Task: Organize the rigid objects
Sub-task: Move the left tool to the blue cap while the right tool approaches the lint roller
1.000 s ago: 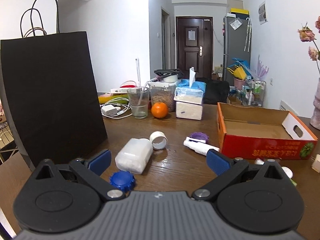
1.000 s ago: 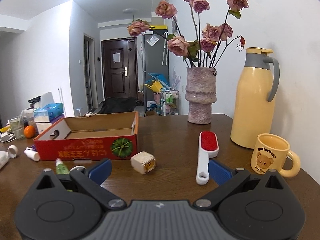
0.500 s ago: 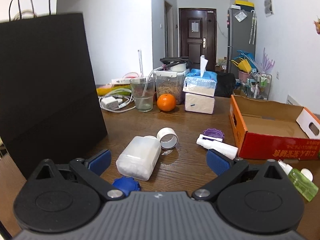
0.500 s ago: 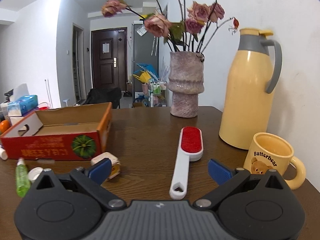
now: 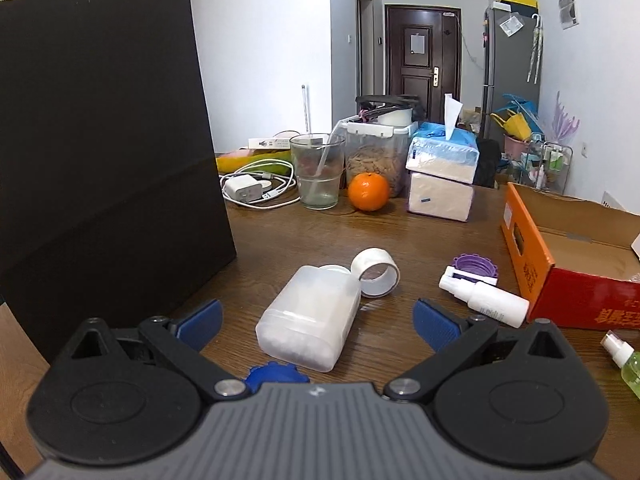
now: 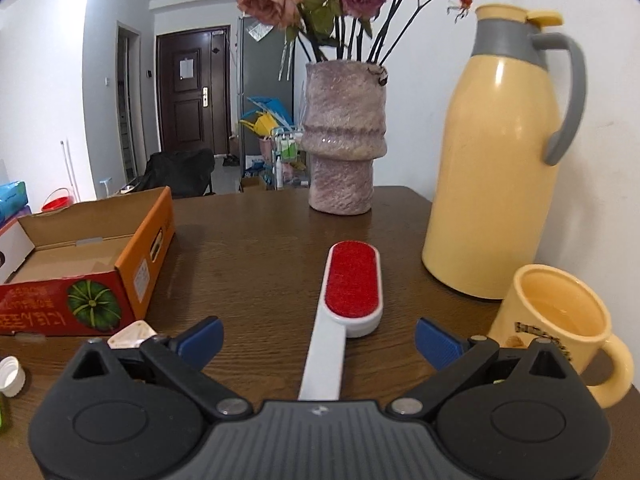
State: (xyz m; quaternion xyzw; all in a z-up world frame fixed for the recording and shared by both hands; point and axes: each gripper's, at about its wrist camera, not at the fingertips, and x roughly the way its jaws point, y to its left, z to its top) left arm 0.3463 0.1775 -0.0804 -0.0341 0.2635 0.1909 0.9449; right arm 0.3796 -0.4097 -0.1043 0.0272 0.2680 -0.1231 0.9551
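Note:
A translucent white plastic bottle (image 5: 310,322) lies on its side between the wide-apart fingers of my open left gripper (image 5: 316,320). Its white flip cap (image 5: 376,271) hangs open at the far end. A blue cap (image 5: 276,374) lies just in front of the gripper body. A white spray bottle (image 5: 482,299) and a purple cap (image 5: 474,265) lie to the right, beside the red cardboard box (image 5: 560,280). My right gripper (image 6: 318,338) is open over the white handle of a red lint brush (image 6: 352,284). The box (image 6: 92,264) sits to its left.
A tall black paper bag (image 5: 100,152) stands at left. A glass (image 5: 318,170), orange (image 5: 368,191), tissue packs (image 5: 442,176) and charger cable (image 5: 256,188) crowd the far table. A green spray bottle (image 5: 626,360) lies right. A vase (image 6: 344,136), yellow thermos (image 6: 500,152), mug (image 6: 560,328) and small cube (image 6: 134,334) surround the brush.
Both grippers moved forward. The white bottle now lies between the left fingers; the lint brush handle now lies between the right fingers. Both stayed open.

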